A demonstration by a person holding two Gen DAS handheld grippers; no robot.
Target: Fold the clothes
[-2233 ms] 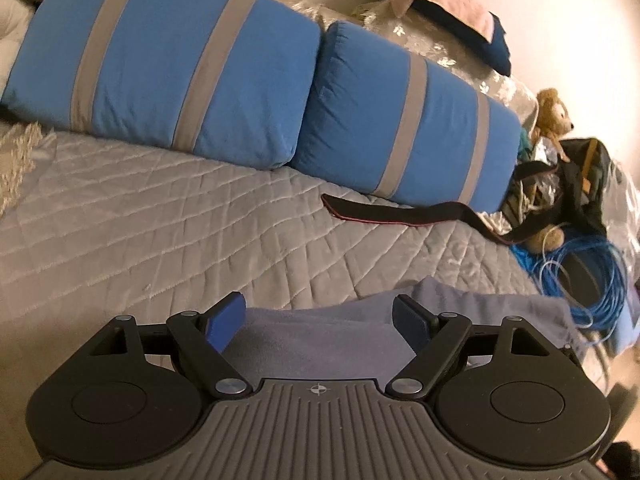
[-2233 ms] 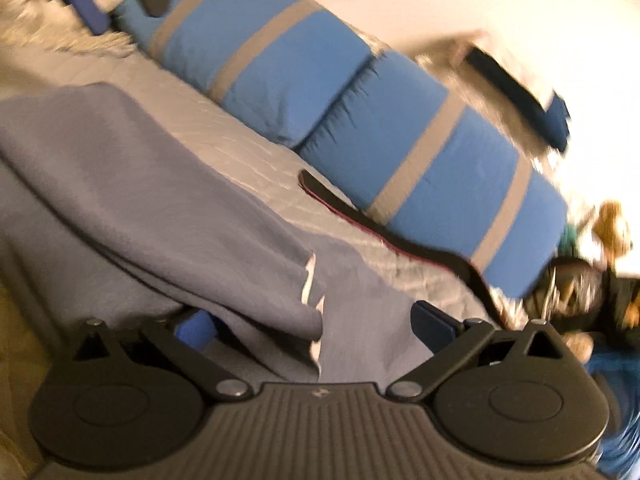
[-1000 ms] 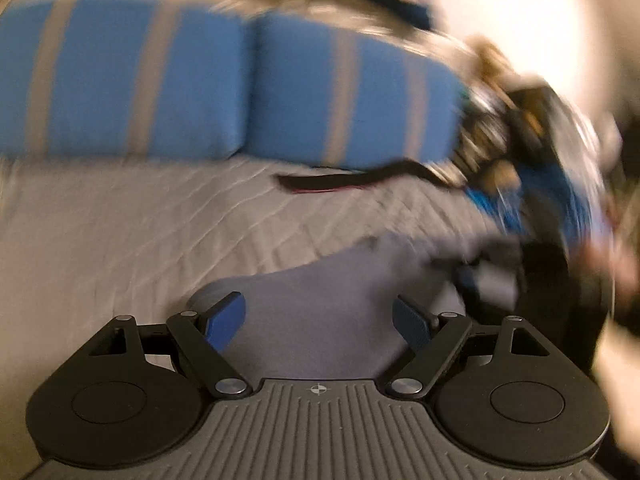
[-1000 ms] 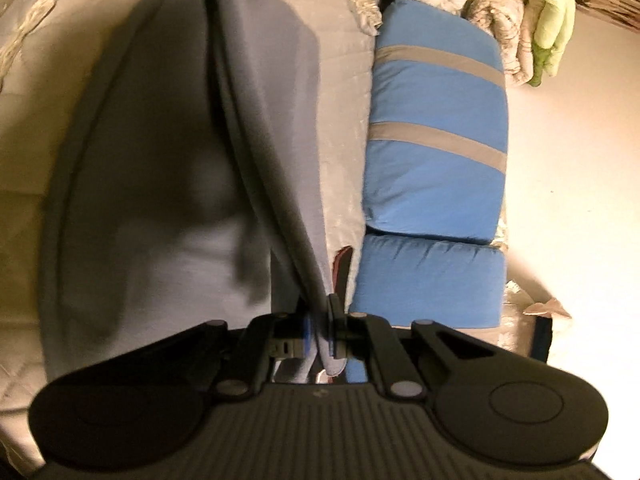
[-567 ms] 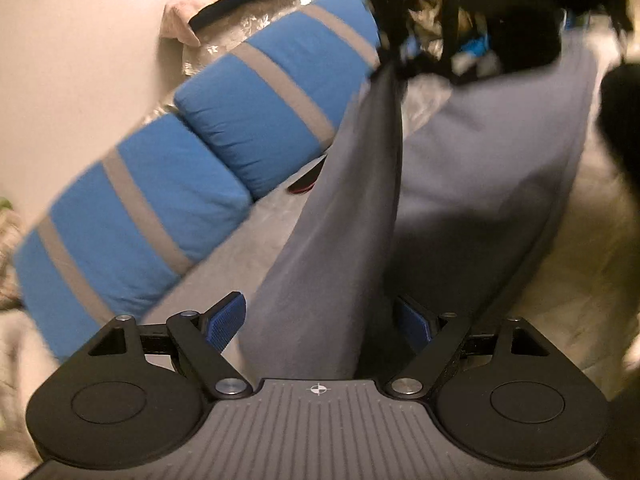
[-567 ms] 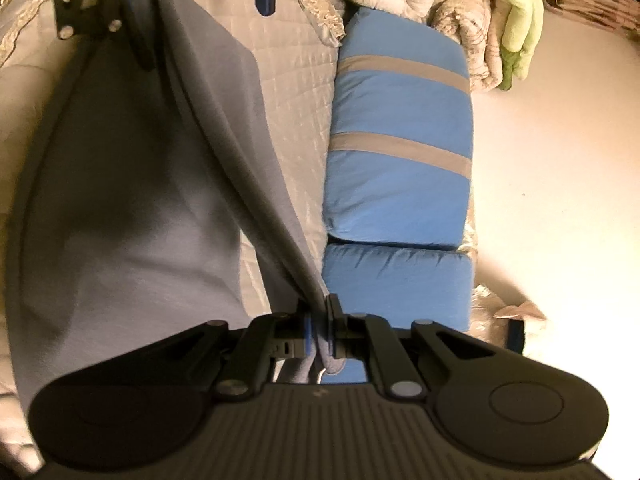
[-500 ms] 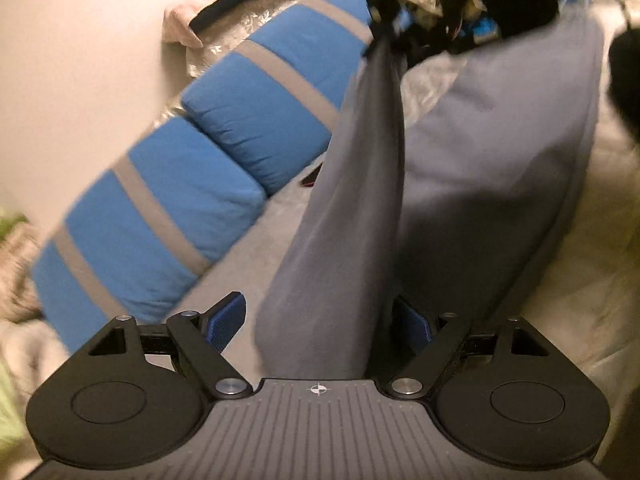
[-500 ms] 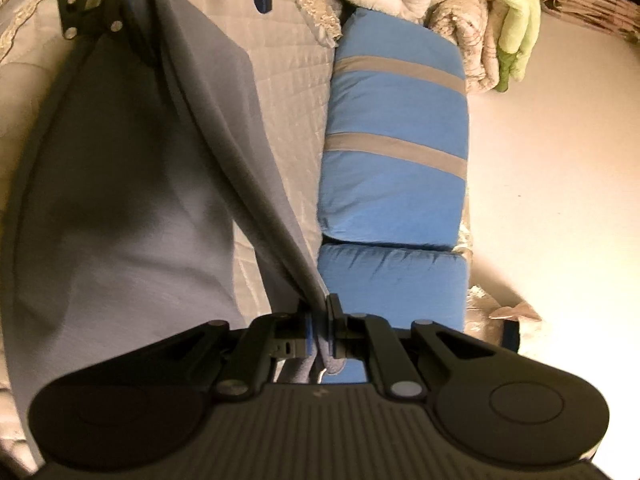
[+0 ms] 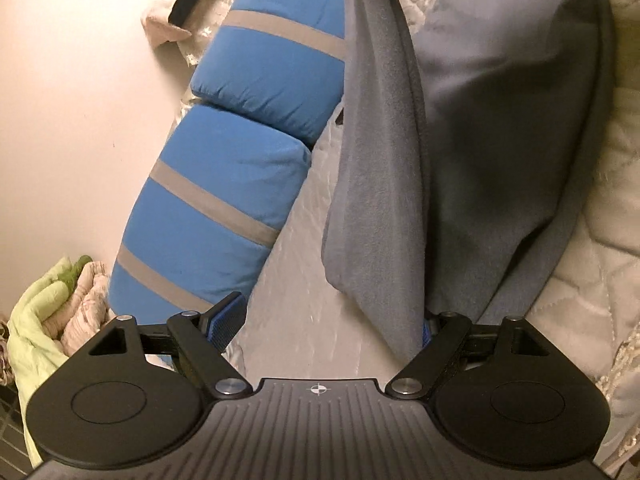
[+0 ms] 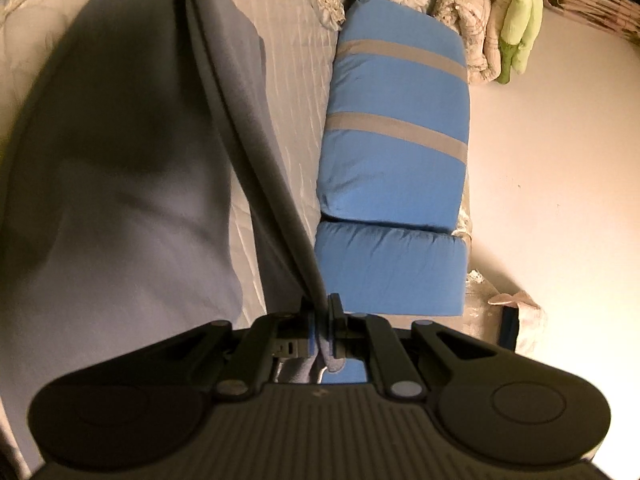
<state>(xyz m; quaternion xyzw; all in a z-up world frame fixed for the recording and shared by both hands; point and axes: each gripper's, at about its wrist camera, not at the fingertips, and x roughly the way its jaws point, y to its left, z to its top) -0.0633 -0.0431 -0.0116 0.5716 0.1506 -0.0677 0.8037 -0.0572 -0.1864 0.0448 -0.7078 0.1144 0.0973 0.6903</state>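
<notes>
1. The grey garment (image 9: pixel 500 128) hangs stretched in the air above the bed (image 9: pixel 296 280), with part of it draping down toward the quilted cover.
2. The right gripper (image 10: pixel 321 334) has its jaws pressed together on one edge of the grey garment (image 10: pixel 120 168); a taut fold runs up and away from the pads, and a small tuft of cloth pokes out behind them. The jaws have just been closing, with the cloth between them.
3. The left gripper (image 9: pixel 328 326) has its jaws wide apart. A hanging fold of the garment falls between them and lies against the right-hand pad, covering most of it; the left-hand pad (image 9: pixel 226 318) is bare and clear of the cloth. Neither pad presses on the garment.
4. Two blue cushions (image 9: pixel 224 200) with grey stripes lie end to end along the far side of the bed, against a pale wall (image 9: pixel 80 120); the garment's fold hangs just beside them in both views.
5. At one end of the cushions sits a heap of bedding, cream and light green (image 10: pixel 516 4).
6. At the other end of the cushions lies a pink and dark pillow (image 9: pixel 172 20).
</notes>
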